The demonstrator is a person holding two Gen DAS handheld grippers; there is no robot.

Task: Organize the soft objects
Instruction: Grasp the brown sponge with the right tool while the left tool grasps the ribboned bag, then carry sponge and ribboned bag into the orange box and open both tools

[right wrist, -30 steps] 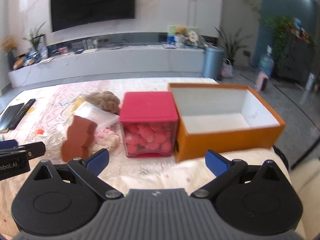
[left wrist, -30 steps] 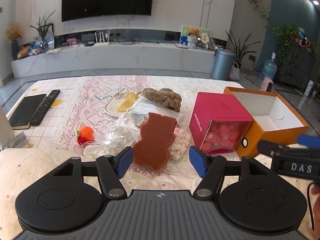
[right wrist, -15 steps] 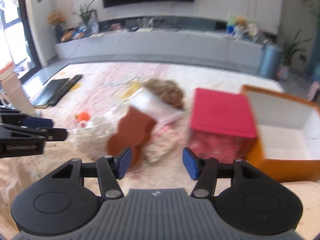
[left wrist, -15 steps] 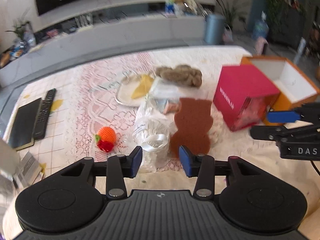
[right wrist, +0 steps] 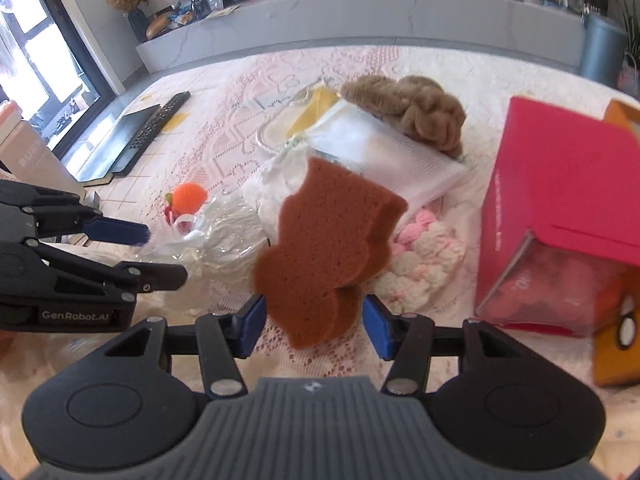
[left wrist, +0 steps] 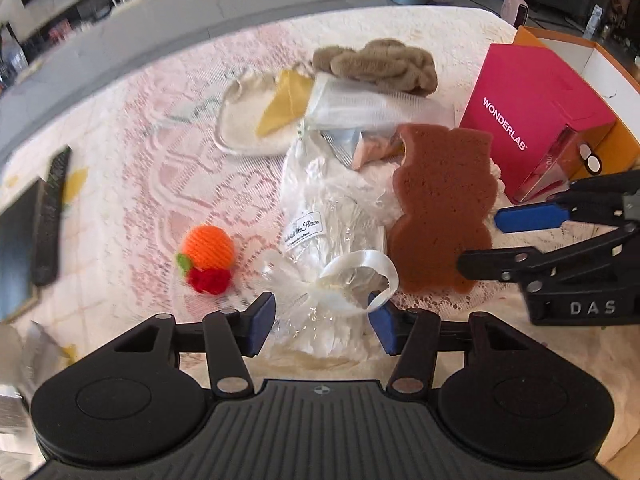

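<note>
Brown sponge (right wrist: pixel 324 248): bear-shaped, mid-tabletop, leaning on the pile, near end between the blue pads.
Right gripper (right wrist: pixel 314 322): part open, pads either side of the sponge, not pressing.
Left gripper (left wrist: pixel 322 322): jaws just reopened a little, straddling a clear ribboned bag (left wrist: pixel 328 240), not gripping.
Orange box (left wrist: pixel 600 64): far right edge, behind pink box (left wrist: pixel 536 112).

Both of the 2 wrist cameras look steeply down and close along their own blue fingers (left wrist: pixel 262 322) at the lace-covered table (left wrist: pixel 160 168), sharing the brown bear-shaped sponge (right wrist: pixel 324 252), which lies between the right fingers (right wrist: pixel 252 324) and just right of the left ones.
</note>
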